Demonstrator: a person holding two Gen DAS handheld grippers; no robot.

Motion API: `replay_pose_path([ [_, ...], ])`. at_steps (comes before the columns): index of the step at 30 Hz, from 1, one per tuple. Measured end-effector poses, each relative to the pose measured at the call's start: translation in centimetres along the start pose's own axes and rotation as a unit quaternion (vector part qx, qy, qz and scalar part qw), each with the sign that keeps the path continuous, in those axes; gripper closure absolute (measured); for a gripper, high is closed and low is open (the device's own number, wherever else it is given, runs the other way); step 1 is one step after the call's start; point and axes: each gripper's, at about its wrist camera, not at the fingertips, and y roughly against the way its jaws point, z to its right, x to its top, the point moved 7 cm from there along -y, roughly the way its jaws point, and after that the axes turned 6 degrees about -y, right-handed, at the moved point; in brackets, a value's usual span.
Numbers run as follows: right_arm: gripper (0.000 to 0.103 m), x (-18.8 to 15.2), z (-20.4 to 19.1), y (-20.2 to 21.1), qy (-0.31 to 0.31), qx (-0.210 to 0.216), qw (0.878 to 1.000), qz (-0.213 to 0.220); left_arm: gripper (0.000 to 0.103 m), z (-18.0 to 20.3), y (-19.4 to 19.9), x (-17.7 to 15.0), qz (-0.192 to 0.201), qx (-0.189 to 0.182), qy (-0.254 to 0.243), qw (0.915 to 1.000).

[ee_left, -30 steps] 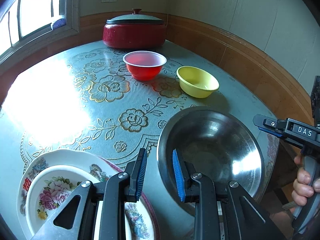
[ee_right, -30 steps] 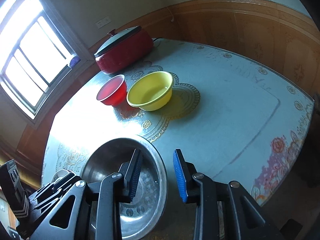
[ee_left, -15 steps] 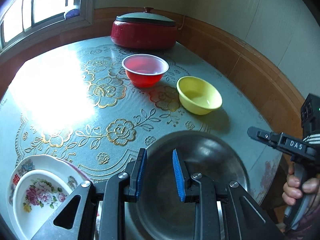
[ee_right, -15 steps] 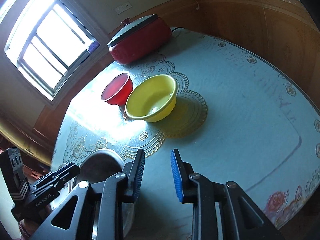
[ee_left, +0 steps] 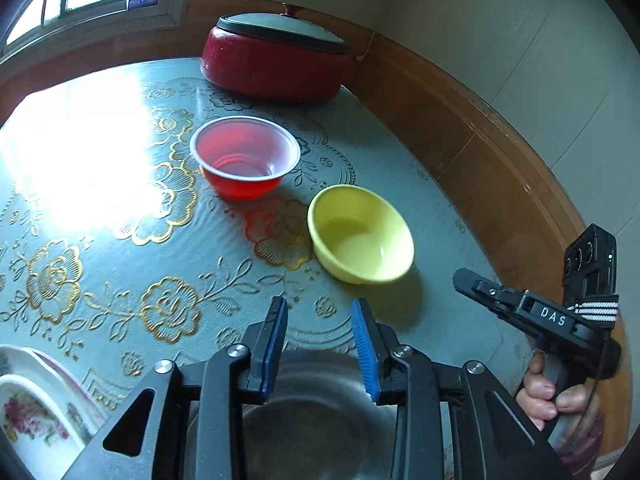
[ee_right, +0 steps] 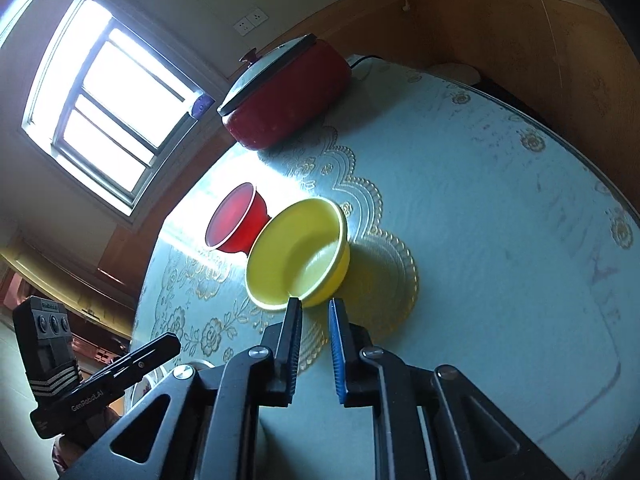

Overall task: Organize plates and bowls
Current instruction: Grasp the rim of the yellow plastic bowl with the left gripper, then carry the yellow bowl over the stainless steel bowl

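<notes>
Left hand-held gripper (ee_left: 320,336): we see its blue-padded fingers (ee_left: 274,344) standing apart with nothing between them, held above the far rim of the round stainless-steel basin (ee_left: 320,412). We take the yellow plastic bowl (ee_left: 362,234) as our landmark.

Going left to right in the left wrist view:
- Small white flowered bowl (ee_left: 28,420) sits inside the larger flower-rimmed white plate (ee_left: 68,376), well to the left of the yellow bowl and nearer us, at the frame edge.
- Steel basin is nearer us than the yellow bowl, mostly hidden under the gripper body.
- Translucent red plastic bowl (ee_left: 245,158) stands upright just left of and beyond the yellow bowl, apart from it.
- Red lidded cooking pot (ee_left: 276,60) sits well beyond the yellow bowl, at the table's far edge by the wood-panelled wall (ee_left: 472,148).
- Yellow bowl stands upright on the pale blue gold-flowered tablecloth (ee_left: 120,248).
- Right hand-held gripper (ee_left: 464,280) is to the right of the yellow bowl, near it.

Right wrist view: we note the right gripper (ee_right: 314,312) with jaws parted a little and gripping nothing, tips just short of the yellow bowl's (ee_right: 298,252) near rim; contact we cannot tell. Red bowl (ee_right: 236,220) lies just behind it, left gripper (ee_right: 172,344) far left.
</notes>
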Motion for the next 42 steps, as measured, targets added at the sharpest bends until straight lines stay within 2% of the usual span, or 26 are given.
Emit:
replay_pose_path([
  [9,0.089,2.9,0.9,-3.4,-0.015,-0.001,1.000,-0.015,0.068,0.0,-4.7,3.0,-0.028,-0.007,0.027,0.9992],
  [18,0.088,4.0,1.8,-5.7,-0.020,-0.006,0.999,-0.026,0.069,-0.3,-8.6,4.6,-0.058,-0.001,0.041,0.9975],
  [20,0.092,3.9,1.9,-6.4,-0.019,-0.009,0.999,-0.032,0.069,-0.3,-9.4,4.5,-0.066,0.000,0.040,0.9971],
  [22,0.095,3.7,1.9,-6.7,-0.014,-0.011,0.999,-0.032,0.085,-0.3,-9.9,4.2,-0.073,0.005,0.032,0.9968],
  [23,0.095,3.7,1.8,-6.7,-0.008,-0.015,0.999,-0.027,0.086,-0.2,-10.1,4.2,-0.073,0.013,0.026,0.9969],
  [28,0.095,3.3,1.7,-6.1,-0.003,-0.012,1.000,-0.024,0.089,-0.2,-9.6,3.6,-0.067,0.004,0.027,0.9974],
  [42,0.095,2.0,0.4,-3.0,0.000,-0.004,1.000,-0.004,0.089,1.1,-4.9,1.7,-0.031,-0.010,0.007,0.9994],
])
